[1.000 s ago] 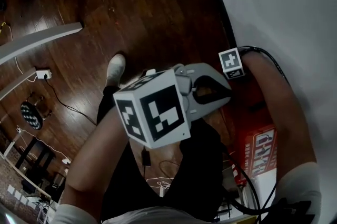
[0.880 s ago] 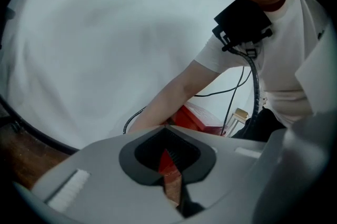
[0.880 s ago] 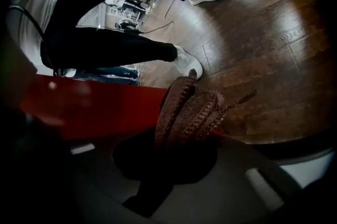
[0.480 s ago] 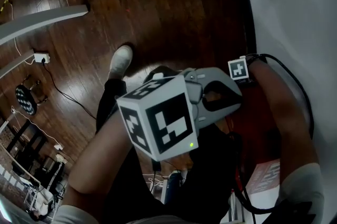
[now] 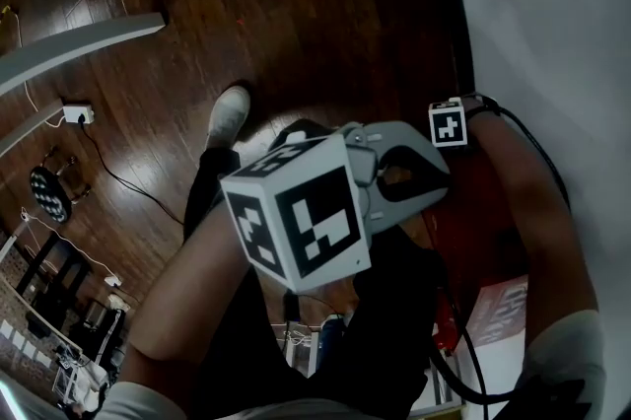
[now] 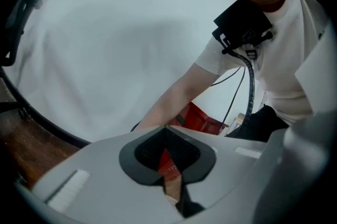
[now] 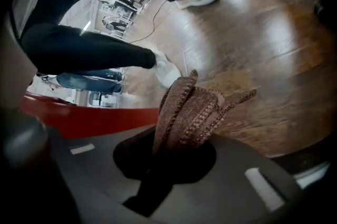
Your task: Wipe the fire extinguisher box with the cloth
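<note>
The red fire extinguisher box (image 5: pixel 501 308) stands low at the right against the white wall, with a red-and-white label on it. My right gripper (image 7: pixel 176 152) is shut on a brown knitted cloth (image 7: pixel 192 110) that sticks out past its jaws, and the box's red edge (image 7: pixel 89 115) runs just left of it. In the head view only that gripper's marker cube (image 5: pixel 449 124) shows, above the box. My left gripper (image 5: pixel 432 174) is held in mid-air close to the camera. Its jaws (image 6: pixel 167 157) are shut with nothing between them, and the red box (image 6: pixel 202 118) lies beyond them.
Dark wooden floor (image 5: pixel 296 14) lies below. A white shoe (image 5: pixel 229 112) and black trouser legs (image 7: pixel 89 49) stand next to the box. A power strip with a cable (image 5: pixel 79 115) and a grey bar (image 5: pixel 79 43) are at the left. The white wall (image 5: pixel 552 14) fills the right.
The view swung a little, so the box's label slid out at the lower right and came back. Both grippers have barely moved and their jaws are unchanged.
</note>
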A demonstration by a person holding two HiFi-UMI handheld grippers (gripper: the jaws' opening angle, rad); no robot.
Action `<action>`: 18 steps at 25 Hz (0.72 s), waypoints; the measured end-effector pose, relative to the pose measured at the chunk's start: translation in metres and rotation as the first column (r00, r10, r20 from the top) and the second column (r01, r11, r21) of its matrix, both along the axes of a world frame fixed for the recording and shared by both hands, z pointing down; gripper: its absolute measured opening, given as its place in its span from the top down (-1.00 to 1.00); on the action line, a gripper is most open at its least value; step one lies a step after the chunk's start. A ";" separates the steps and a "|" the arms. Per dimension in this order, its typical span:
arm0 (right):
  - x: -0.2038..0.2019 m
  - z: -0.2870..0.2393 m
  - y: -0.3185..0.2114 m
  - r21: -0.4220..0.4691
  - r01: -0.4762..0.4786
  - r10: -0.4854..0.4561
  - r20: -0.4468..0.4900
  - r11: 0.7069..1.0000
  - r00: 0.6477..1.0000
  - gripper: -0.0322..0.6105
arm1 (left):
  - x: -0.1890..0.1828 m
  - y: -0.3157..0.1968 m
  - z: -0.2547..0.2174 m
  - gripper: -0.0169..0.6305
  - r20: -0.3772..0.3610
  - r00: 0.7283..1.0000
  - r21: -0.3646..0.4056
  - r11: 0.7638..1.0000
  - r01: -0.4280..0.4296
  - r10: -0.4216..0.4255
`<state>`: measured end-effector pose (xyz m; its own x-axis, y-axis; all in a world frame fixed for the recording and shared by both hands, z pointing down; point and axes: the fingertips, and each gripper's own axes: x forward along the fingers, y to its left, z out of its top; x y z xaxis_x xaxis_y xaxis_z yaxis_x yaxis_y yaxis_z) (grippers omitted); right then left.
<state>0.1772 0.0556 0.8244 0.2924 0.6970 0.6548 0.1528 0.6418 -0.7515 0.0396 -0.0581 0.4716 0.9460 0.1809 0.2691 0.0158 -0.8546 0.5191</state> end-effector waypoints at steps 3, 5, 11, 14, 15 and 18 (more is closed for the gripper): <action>-0.024 -0.029 -0.022 0.082 -0.088 0.084 0.059 0.993 0.995 0.76 | -0.006 0.006 -0.025 0.95 0.003 0.999 0.015 0.999 -0.051 0.051; -0.036 -0.054 -0.045 0.169 -0.146 0.133 0.087 0.975 0.987 0.76 | -0.012 0.010 -0.047 0.95 -0.008 0.995 0.031 0.994 -0.103 0.103; -0.056 -0.172 -0.108 0.351 -0.327 0.305 0.119 0.877 0.945 0.76 | -0.036 0.011 -0.122 0.95 -0.041 0.971 0.088 0.969 -0.233 0.237; -0.059 -0.243 -0.123 0.423 -0.442 0.420 0.151 0.791 0.895 0.76 | -0.045 0.016 -0.161 0.95 -0.055 0.943 0.136 0.938 -0.318 0.328; -0.060 -0.267 -0.124 0.448 -0.487 0.463 0.172 0.750 0.870 0.76 | -0.048 0.019 -0.174 0.95 -0.059 0.932 0.150 0.926 -0.347 0.359; -0.061 -0.340 -0.119 0.528 -0.623 0.597 0.249 0.577 0.763 0.76 | -0.059 0.033 -0.212 0.95 -0.071 0.875 0.214 0.864 -0.455 0.478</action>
